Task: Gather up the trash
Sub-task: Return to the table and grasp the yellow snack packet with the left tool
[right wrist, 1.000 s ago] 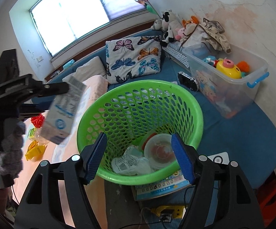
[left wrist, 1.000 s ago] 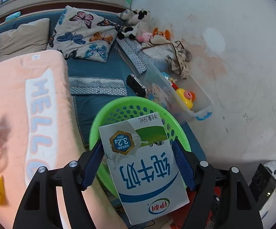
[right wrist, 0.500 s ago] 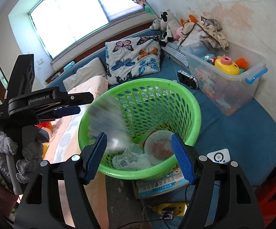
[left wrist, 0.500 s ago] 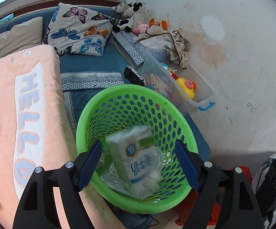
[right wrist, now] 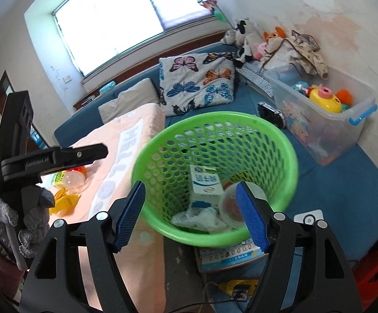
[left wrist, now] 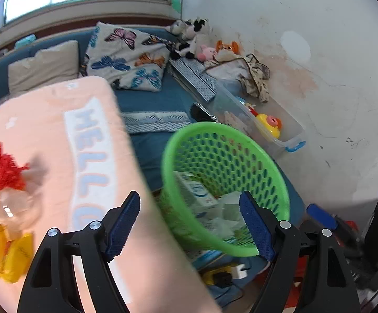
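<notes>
A green mesh basket (right wrist: 215,117) stands on the blue bed, and its rim (left wrist: 215,126) also shows in the left wrist view. Inside it a white and blue milk carton (right wrist: 204,185) stands upright beside a round clear lid (right wrist: 232,203) and crumpled white plastic (right wrist: 202,216). My left gripper (left wrist: 189,224) is open and empty, straddling the basket's left edge and the pink blanket. My right gripper (right wrist: 191,214) is open and empty just in front of the basket. A red scrap (left wrist: 2,168), clear plastic (left wrist: 16,208) and a yellow wrapper (left wrist: 11,255) lie on the blanket.
The pink HELLO blanket (left wrist: 58,130) fills the left. A clear bin of toys (right wrist: 345,135) stands to the right of the basket, with a butterfly pillow (right wrist: 196,83) behind it. A booklet (right wrist: 230,255) and a yellow plug (right wrist: 238,287) lie below it. A gloved hand (right wrist: 19,221) holds the left gripper.
The left gripper let go of the milk carton, which dropped into the basket and now stands there. That gripper then swung left toward the blanket. The right gripper has moved only a little.
</notes>
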A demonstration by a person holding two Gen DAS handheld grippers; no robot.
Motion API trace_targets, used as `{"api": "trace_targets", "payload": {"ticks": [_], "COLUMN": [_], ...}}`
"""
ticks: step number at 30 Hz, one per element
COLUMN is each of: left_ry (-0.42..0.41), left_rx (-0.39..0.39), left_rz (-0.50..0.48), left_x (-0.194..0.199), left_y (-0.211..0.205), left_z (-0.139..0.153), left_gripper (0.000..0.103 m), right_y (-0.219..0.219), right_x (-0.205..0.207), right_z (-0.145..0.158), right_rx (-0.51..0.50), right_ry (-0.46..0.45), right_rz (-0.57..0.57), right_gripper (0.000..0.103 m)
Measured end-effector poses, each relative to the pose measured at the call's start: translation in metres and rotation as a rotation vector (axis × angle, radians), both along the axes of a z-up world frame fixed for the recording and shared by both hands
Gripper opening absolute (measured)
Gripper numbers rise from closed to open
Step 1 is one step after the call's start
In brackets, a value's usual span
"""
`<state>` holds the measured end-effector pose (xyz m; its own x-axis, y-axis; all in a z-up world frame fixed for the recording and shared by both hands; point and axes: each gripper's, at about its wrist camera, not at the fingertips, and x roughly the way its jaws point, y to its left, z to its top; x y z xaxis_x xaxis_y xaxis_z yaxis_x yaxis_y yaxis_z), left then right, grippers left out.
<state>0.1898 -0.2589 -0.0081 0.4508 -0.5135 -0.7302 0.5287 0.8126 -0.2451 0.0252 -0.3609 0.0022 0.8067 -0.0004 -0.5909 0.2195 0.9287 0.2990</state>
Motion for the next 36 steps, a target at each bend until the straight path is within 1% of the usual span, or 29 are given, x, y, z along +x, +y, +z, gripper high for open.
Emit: {"api": "trace_targets", "payload": {"ticks": [5, 15, 17, 21, 24, 28, 32, 34, 36], "left_ry": [-0.047, -0.063, -0.074, -0.089, -0.094, -0.103, -0.126, -0.125, -0.122], "left_rx": [0.045, 0.101, 0.123, 0.159, 0.178, 0.215, 0.266, 0.283, 0.298], "left_rz": [0.057, 0.191, 0.215, 0.255, 0.266, 0.269, 0.254, 0.236, 0.24], "left_x": [-0.007, -0.004, -0.004, -0.008, -0.011, -0.016, -0.014, -0.011, -0.008], "left_y": [0.036, 0.113, 0.127, 0.156, 0.173, 0.188, 0.195, 0.196, 0.199], "left_z": [0.0, -0.008, -0.011, -0.019, -0.026, -0.038, -0.048, -0.055, -0.061], "left_gripper": [0.076, 0.076, 0.076, 0.079, 0.081, 0.082, 0.082, 0.082, 0.082], "right_y": [0.018, 0.058, 0.065, 0.077, 0.087, 0.098, 0.113, 0.119, 0.127], "right_x": [0.011, 0.032, 0.036, 0.043, 0.048, 0.052, 0.06, 0.063, 0.066], "right_z": [0.006, 0.014, 0.015, 0.015, 0.015, 0.014, 0.012, 0.011, 0.01], "right_rx": [0.0, -0.009, -0.011, -0.005, -0.002, -0.009, -0.007, -0.005, -0.009], "right_ry": [-0.01, -0.025, -0.026, -0.026, -0.022, -0.015, -0.007, -0.002, 0.004], "right_rz": [0.042, 0.122, 0.137, 0.158, 0.176, 0.201, 0.226, 0.238, 0.251], "right_gripper": [0.074, 0.077, 0.077, 0.077, 0.077, 0.078, 0.078, 0.078, 0.078]}}
